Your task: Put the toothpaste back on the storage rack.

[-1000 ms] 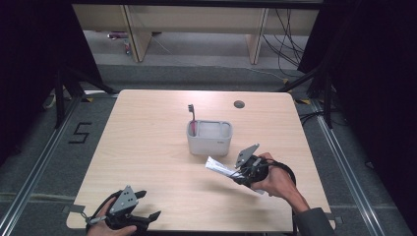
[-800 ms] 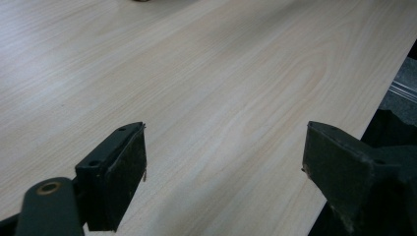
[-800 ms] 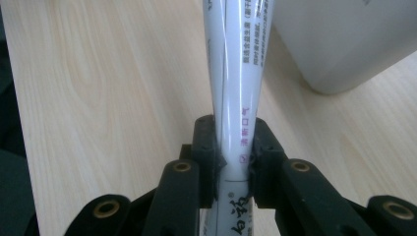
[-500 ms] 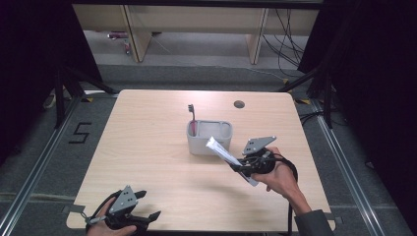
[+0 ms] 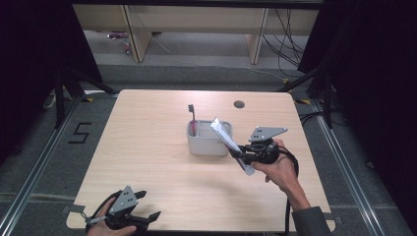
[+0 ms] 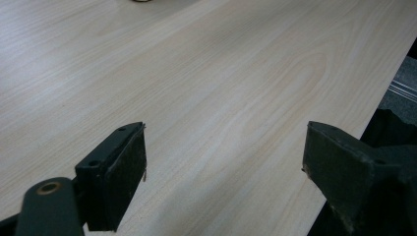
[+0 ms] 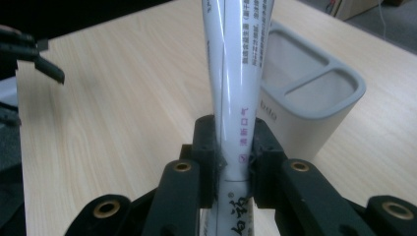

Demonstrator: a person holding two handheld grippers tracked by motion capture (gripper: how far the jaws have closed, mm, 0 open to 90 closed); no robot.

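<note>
One tube (image 7: 235,98) in right tool (image 7: 235,162); one holder (image 7: 314,98).

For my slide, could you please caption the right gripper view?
Right hand-held gripper clamps a white toothpaste tube beside a grey holder.

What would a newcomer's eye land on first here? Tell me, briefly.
First, the white toothpaste tube clamped in the right gripper, raised at a slant at the right rim of the grey holder in the table's middle. Next, the dark toothbrush standing upright in that holder's left compartment. Last, the left gripper, jaws wide open over the bare wooden table at its near edge.
</note>
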